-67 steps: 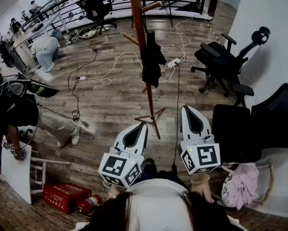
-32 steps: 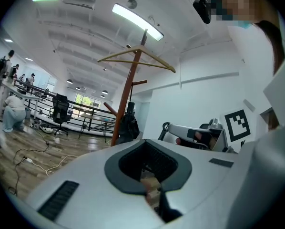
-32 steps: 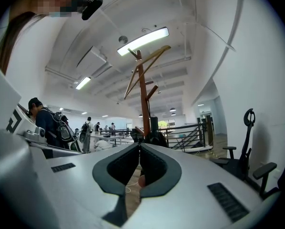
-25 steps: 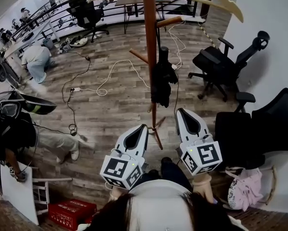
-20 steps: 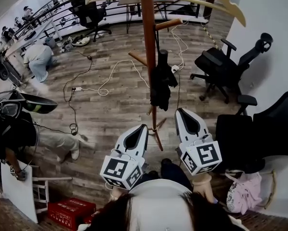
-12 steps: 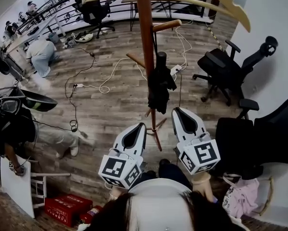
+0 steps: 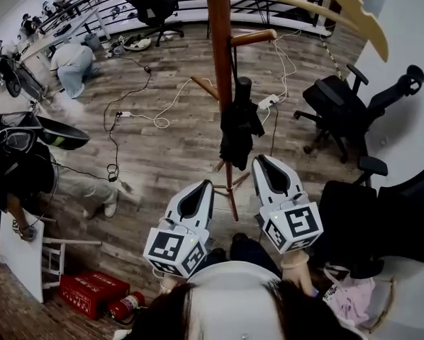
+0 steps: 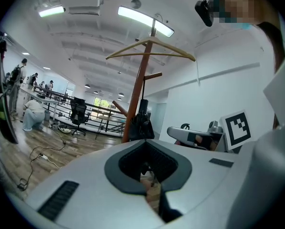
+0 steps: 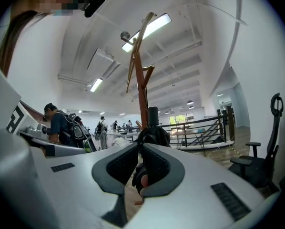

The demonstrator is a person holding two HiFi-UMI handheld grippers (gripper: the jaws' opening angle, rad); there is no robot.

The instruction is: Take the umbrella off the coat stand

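In the head view, the folded black fabric umbrella (image 7: 239, 126) is hanging against the pole of the tall brown wooden coat stand (image 7: 219, 41), and the white left tool (image 7: 210, 184) and white right tool (image 7: 259, 159) are hovering near the stand, clear of it. In the left gripper view, that tool's jaws are meeting, empty. In the right gripper view, its jaws are also pressing together, empty, and the umbrella is hanging on the stand ahead.
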